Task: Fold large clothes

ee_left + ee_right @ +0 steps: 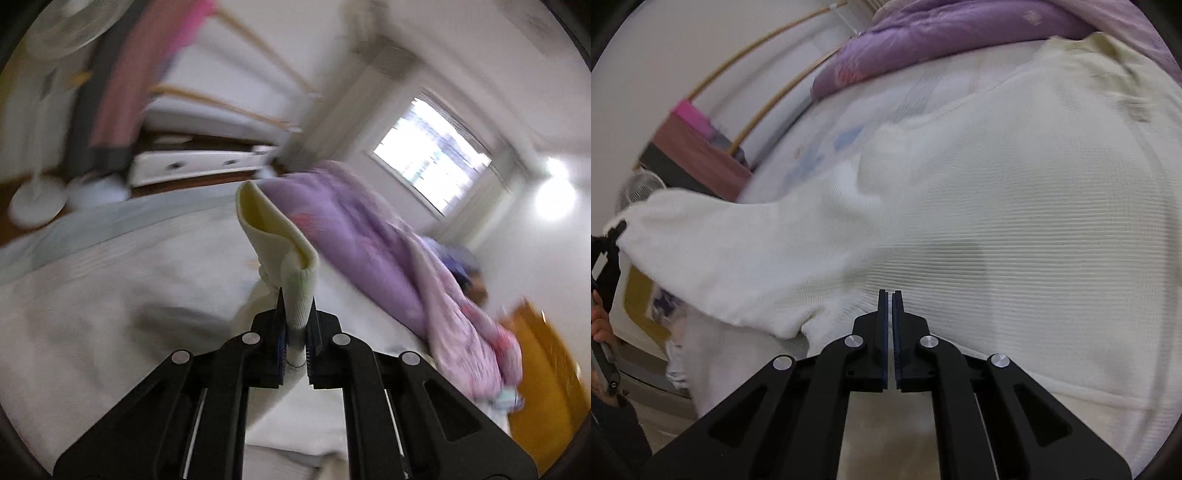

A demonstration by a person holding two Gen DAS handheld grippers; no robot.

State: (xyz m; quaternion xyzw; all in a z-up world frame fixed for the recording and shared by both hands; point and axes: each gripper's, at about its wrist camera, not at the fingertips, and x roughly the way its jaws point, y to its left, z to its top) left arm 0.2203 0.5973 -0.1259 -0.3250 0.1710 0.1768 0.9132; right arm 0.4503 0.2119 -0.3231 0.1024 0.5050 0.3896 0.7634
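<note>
One sweater cuff (295, 295) inside left gripper (298, 325)

My right gripper (890, 295), jaws closed and empty, hovers over the white sweater (1015, 221); its sleeve (713, 254) stretches left, purple quilt (942, 33) beyond.

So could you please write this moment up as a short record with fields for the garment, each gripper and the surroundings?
garment: cream knitted sweater, body spread flat on the bed, one sleeve lifted off to the side
left gripper: shut on the sleeve cuff, which stands up folded between the fingers
right gripper: shut, nothing between the fingers, over the sweater body near its lower edge
surroundings: purple quilt bunched along the far side of the bed; fan and window beyond
picture quality: left view blurred
</note>
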